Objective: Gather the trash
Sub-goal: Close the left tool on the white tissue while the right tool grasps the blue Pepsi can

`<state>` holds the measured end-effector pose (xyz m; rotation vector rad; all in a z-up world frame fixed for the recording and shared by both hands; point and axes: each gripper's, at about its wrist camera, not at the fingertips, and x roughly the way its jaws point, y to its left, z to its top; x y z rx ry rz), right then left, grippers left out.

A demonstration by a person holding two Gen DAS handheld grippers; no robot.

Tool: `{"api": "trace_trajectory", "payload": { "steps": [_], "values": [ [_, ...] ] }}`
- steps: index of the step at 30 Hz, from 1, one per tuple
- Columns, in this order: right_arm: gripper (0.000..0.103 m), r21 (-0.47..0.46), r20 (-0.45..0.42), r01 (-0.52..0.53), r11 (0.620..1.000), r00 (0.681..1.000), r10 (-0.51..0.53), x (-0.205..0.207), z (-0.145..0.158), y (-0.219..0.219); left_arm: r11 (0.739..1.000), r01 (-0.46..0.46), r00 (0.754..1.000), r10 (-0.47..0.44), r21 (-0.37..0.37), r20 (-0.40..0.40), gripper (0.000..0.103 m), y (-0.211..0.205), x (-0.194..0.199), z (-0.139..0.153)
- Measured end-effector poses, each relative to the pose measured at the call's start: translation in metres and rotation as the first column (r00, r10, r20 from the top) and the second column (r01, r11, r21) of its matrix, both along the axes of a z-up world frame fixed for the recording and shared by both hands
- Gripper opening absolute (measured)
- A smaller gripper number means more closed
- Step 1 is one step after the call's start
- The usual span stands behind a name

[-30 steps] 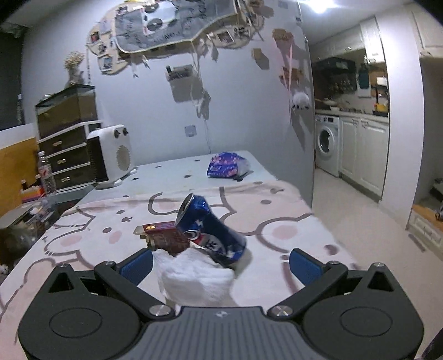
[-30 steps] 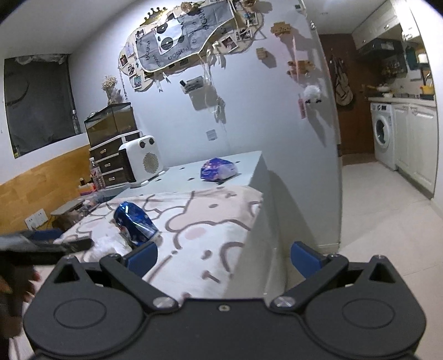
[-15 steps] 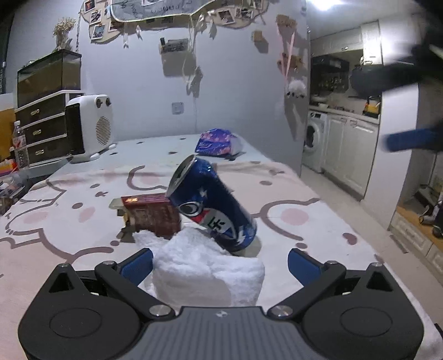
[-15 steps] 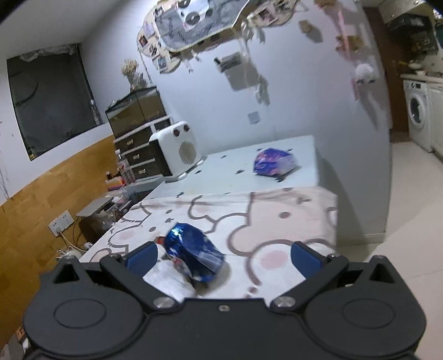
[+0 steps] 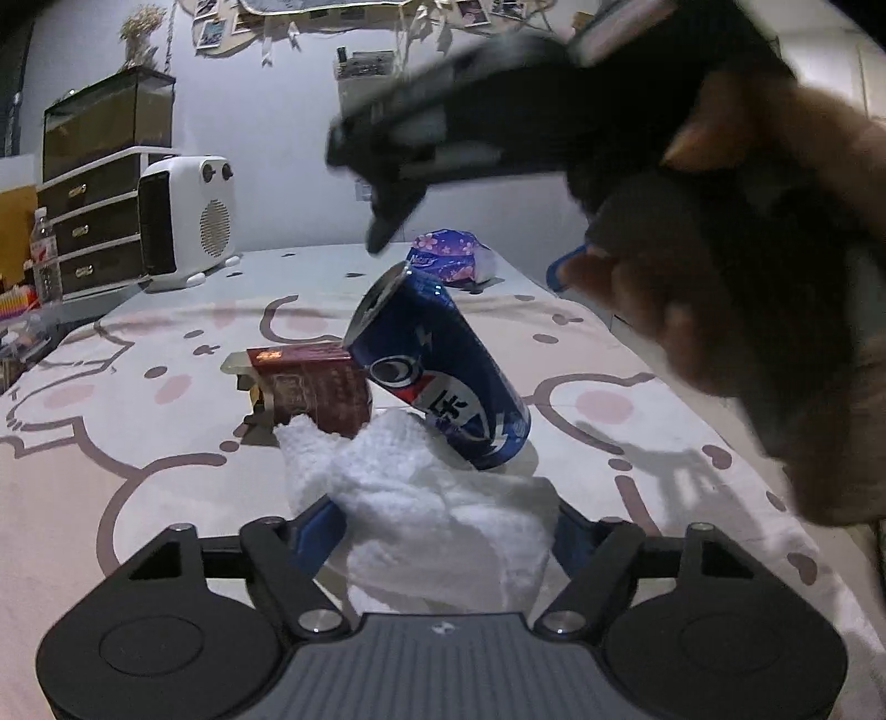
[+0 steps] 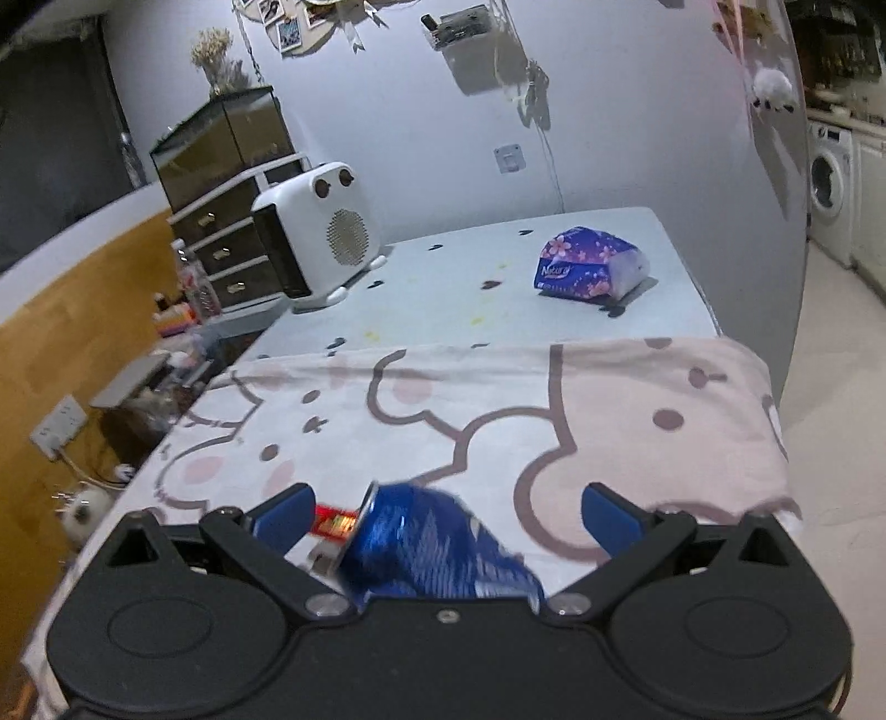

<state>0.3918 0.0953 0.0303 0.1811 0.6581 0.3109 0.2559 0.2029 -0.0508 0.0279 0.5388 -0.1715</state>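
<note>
- Left claw [image 5: 446, 523]: black body, blue finger pads [image 5: 321, 523], two round discs, silver screws, ribbed grey centre plate.
- Right claw [image 6: 443, 512]: matching black body, blue pads, silver screws.
- Hand [image 5: 736, 310]: bare, blurred skin.

Dim room, pale wall [image 6: 637, 111] with pinned photos [image 6: 288, 33]. Drawers [image 6: 221, 243] carried a glass tank [image 6: 221, 138], white heater [image 6: 315, 238] beside them. Wood panelling [image 6: 66, 343] sat left, washer [image 6: 828, 188] and tiled floor [image 6: 836, 387] right.
</note>
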Motion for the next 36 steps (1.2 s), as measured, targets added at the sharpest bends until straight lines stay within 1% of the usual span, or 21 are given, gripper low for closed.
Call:
{"api": "trace_trajectory", "payload": {
  "steps": [3, 4, 5, 7, 8, 9, 10, 13, 16, 20, 24, 27, 28, 30, 31, 32, 33, 34, 36],
  "values": [
    [0.103, -0.075, -0.004, 0.024, 0.997, 1.000, -0.024, 0.009, -0.006, 0.004, 0.999, -0.018, 1.000, 0.019, -0.038, 0.001, 0.062, 0.006, 0.000, 0.002],
    [0.103, -0.084, 0.001, 0.026, 0.996, 1.000, -0.026, 0.009, -0.007, 0.000, 0.998, -0.023, 1.000, 0.023, -0.058, -0.001, 0.056, 0.009, 0.000, 0.002],
    [0.103, -0.086, 0.003, 0.029, 0.996, 1.000, -0.029, 0.008, -0.008, -0.005, 0.997, -0.027, 1.000, 0.027, -0.073, -0.002, 0.053, 0.011, 0.000, 0.003],
    [0.103, -0.098, -0.003, 0.042, 0.994, 0.999, -0.043, 0.005, -0.011, -0.020, 0.995, -0.034, 0.999, 0.034, -0.099, -0.003, 0.039, 0.014, -0.001, 0.004],
    [0.103, -0.089, 0.006, 0.047, 0.995, 0.999, -0.047, 0.003, -0.011, -0.028, 0.993, -0.040, 0.999, 0.040, -0.110, -0.004, 0.035, 0.016, -0.001, 0.004],
    [0.103, -0.069, 0.013, 0.053, 0.996, 0.999, -0.052, 0.000, -0.011, -0.039, 0.992, -0.047, 0.999, 0.047, -0.118, -0.005, 0.026, 0.017, -0.001, 0.005],
    [0.103, -0.056, 0.007, 0.065, 0.996, 0.998, -0.065, -0.001, -0.012, -0.049, 0.990, -0.058, 0.998, 0.057, -0.127, -0.007, 0.020, 0.018, -0.002, 0.005],
    [0.103, -0.030, 0.008, 0.099, 0.995, 0.995, -0.099, -0.004, -0.014, -0.075, 0.986, -0.076, 0.997, 0.075, -0.148, -0.015, 0.014, 0.022, -0.003, 0.004],
    [0.103, -0.039, 0.006, 0.126, 0.991, 0.992, -0.126, -0.007, -0.016, -0.096, 0.984, -0.079, 0.997, 0.076, -0.157, -0.021, 0.011, 0.023, -0.005, 0.004],
    [0.103, -0.060, -0.007, 0.144, 0.988, 0.989, -0.145, -0.011, -0.024, -0.119, 0.985, -0.080, 0.997, 0.076, -0.155, -0.030, 0.010, 0.023, -0.006, 0.002],
    [0.103, -0.066, -0.028, 0.156, 0.986, 0.987, -0.158, -0.015, -0.035, -0.142, 0.981, -0.089, 0.996, 0.086, -0.171, -0.027, 0.009, 0.026, -0.009, 0.004],
    [0.103, -0.040, -0.046, 0.182, 0.982, 0.982, -0.184, -0.018, -0.042, -0.159, 0.980, -0.093, 0.996, 0.089, -0.176, -0.031, 0.009, 0.027, -0.011, 0.004],
    [0.103, -0.025, -0.051, 0.192, 0.981, 0.980, -0.193, -0.020, -0.043, -0.165, 0.982, -0.087, 0.996, 0.083, -0.170, -0.034, 0.011, 0.026, -0.010, 0.003],
    [0.103, 0.009, -0.056, 0.204, 0.979, 0.978, -0.203, -0.025, -0.043, -0.172, 0.985, -0.079, 0.997, 0.075, -0.154, -0.035, 0.018, 0.020, -0.009, 0.000],
    [0.103, 0.031, -0.059, 0.210, 0.977, 0.976, -0.208, -0.028, -0.042, -0.175, 0.988, -0.077, 0.997, 0.072, -0.137, -0.036, 0.028, 0.016, -0.009, -0.001],
    [0.103, 0.053, -0.062, 0.212, 0.976, 0.976, -0.209, -0.031, -0.041, -0.177, 0.991, -0.071, 0.997, 0.067, -0.116, -0.037, 0.035, 0.012, -0.008, -0.003],
    [0.103, 0.079, -0.065, 0.213, 0.974, 0.976, -0.209, -0.034, -0.040, -0.177, 0.993, -0.067, 0.997, 0.064, -0.102, -0.035, 0.048, 0.009, -0.007, -0.004],
    [0.103, 0.098, -0.071, 0.215, 0.972, 0.975, -0.209, -0.037, -0.040, -0.176, 0.995, -0.061, 0.998, 0.058, -0.084, -0.035, 0.054, 0.004, -0.007, -0.005],
    [0.103, 0.130, -0.080, 0.207, 0.970, 0.977, -0.198, -0.040, -0.039, -0.169, 0.997, -0.051, 0.998, 0.049, -0.056, -0.036, 0.057, -0.002, -0.005, -0.006]
  ]
}}
